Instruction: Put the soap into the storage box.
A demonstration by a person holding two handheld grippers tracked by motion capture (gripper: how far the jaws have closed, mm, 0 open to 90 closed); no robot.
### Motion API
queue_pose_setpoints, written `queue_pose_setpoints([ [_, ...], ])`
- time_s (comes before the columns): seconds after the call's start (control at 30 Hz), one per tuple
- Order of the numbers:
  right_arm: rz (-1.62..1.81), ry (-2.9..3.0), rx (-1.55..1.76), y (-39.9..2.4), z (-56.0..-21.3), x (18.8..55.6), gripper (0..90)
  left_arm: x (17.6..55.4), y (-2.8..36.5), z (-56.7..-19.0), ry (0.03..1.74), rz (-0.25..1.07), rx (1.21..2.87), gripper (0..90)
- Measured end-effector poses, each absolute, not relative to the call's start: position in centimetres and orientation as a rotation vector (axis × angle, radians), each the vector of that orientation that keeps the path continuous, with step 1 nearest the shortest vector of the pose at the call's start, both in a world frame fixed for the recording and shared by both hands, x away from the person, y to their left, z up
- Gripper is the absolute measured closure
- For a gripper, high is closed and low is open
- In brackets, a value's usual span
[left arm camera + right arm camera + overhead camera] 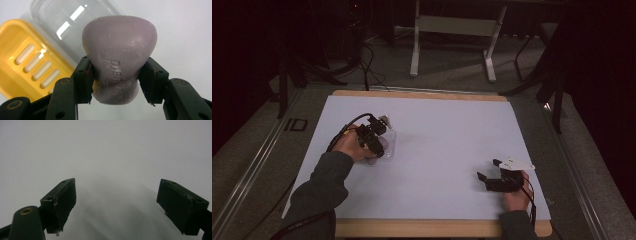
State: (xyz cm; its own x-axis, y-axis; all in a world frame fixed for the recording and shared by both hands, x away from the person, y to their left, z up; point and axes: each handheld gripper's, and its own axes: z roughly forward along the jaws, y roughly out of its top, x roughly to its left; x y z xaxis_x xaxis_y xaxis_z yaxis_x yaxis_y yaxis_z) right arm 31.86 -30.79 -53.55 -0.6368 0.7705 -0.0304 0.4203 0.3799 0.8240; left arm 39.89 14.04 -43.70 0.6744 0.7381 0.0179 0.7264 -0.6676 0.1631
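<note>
High view: we see the left hand-held gripper (pixel 379 142) near the worktop's (pixel 452 135) left edge clamping a mauve rounded soap bar (pixel 119 57); the right hand-held gripper (pixel 488 169) rests wide apart, near corner.

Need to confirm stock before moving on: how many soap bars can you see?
1. The purple soap bar is clamped between the left gripper jaws, beside the yellow soap dish. Others may be hidden.

A matt, waxy purple soap bar (pixel 119 62), scuffed and stamped with lettering, is being shown beside a glossy clear plastic lid (pixel 62 27) and a smooth yellow plastic tray (pixel 22 65). Wood is being shown along the desk (pixel 422 94) edge, under a matt white sheet (pixel 447 135).
</note>
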Motion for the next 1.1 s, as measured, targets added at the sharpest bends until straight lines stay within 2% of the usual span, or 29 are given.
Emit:
queue_pose_setpoints([
  [1.1, 1.154, 2.233, 1.030, -30.8, -53.5, 31.9, 15.5, 42.7, 18.6, -43.7, 1.470, 0.081, 2.609, 49.3],
])
